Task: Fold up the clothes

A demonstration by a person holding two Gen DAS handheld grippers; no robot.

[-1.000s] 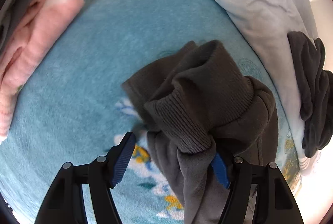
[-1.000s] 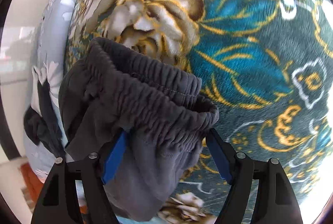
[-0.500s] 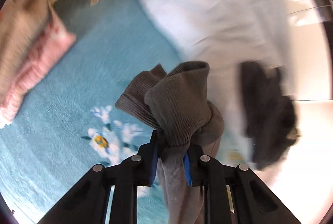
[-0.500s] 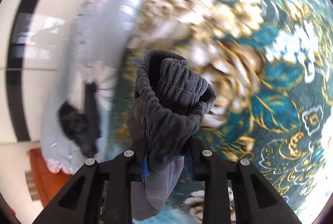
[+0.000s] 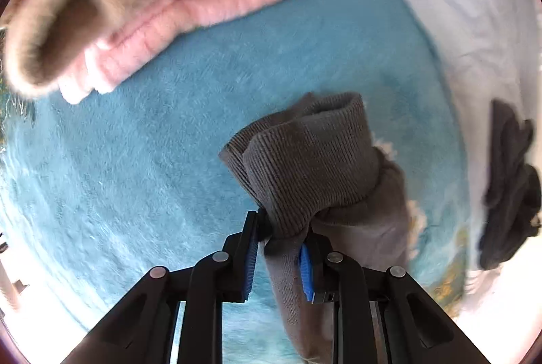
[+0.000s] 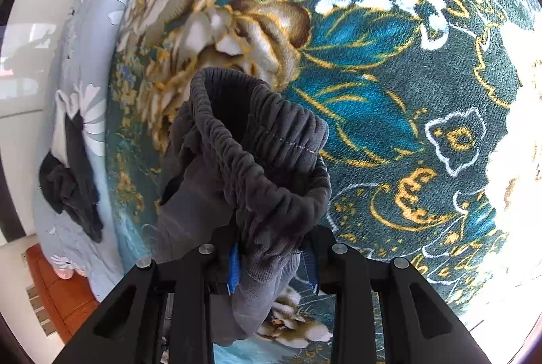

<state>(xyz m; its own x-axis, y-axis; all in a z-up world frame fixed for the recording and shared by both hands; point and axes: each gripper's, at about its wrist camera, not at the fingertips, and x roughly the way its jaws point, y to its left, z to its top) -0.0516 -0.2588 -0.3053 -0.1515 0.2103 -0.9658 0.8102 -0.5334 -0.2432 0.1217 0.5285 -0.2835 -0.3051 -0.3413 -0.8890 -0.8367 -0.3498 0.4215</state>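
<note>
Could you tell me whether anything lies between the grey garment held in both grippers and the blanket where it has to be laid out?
Nothing visible does. The left gripper is shut on the ribbed cuff, the right gripper on the elastic waistband. The blanket below looks bare; the pink garment and dark garment lie aside.

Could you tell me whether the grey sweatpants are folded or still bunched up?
Bunched: the grey sweatpants hang crumpled from the left gripper and right gripper.
</note>
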